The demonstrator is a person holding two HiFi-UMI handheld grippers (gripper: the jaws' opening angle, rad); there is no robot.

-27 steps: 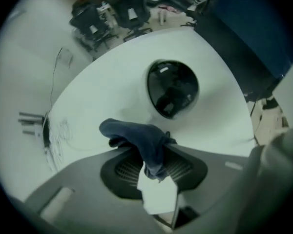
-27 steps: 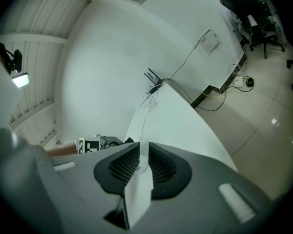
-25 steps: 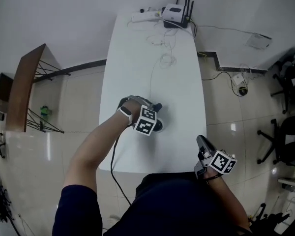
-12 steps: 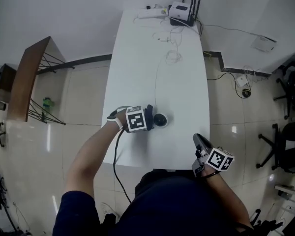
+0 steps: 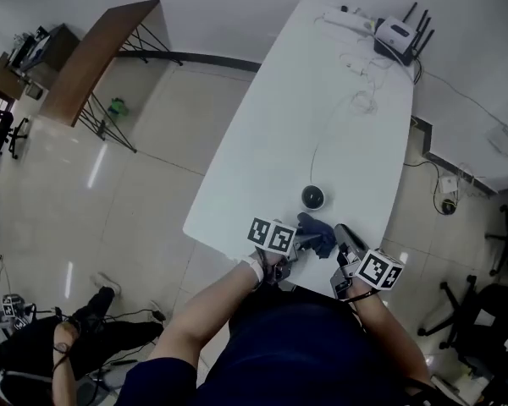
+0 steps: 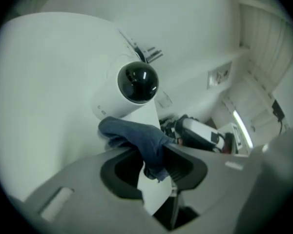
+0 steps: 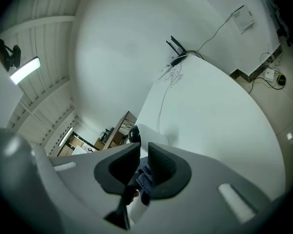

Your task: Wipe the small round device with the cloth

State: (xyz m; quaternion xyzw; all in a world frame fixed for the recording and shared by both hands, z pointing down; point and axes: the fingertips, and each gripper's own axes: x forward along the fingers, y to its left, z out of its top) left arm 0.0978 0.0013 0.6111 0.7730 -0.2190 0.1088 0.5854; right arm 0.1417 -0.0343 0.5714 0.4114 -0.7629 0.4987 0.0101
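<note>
The small round device (image 5: 312,198), white with a dark dome, stands bare near the table's near edge; it also shows in the left gripper view (image 6: 138,82) and, past the jaws, in the right gripper view (image 7: 134,133). A crumpled blue cloth (image 5: 316,233) lies just in front of it. My left gripper (image 5: 298,242) is shut on the cloth (image 6: 136,135), which drapes over its jaws. From the right, my right gripper (image 5: 345,233) reaches the cloth, its jaws a narrow gap apart. The cloth (image 7: 145,179) shows in that gap; I cannot tell whether the pads touch it.
A thin cable (image 5: 339,121) runs from the device up the white table (image 5: 262,134) to a router (image 5: 398,34) and a power strip (image 5: 343,13) at the far end. A wooden side table (image 5: 93,57) stands on the floor at the left.
My left gripper has come off the device and pulled back to the near edge with the cloth, rolling over. My right gripper has moved in to the cloth. The head view has swung.
</note>
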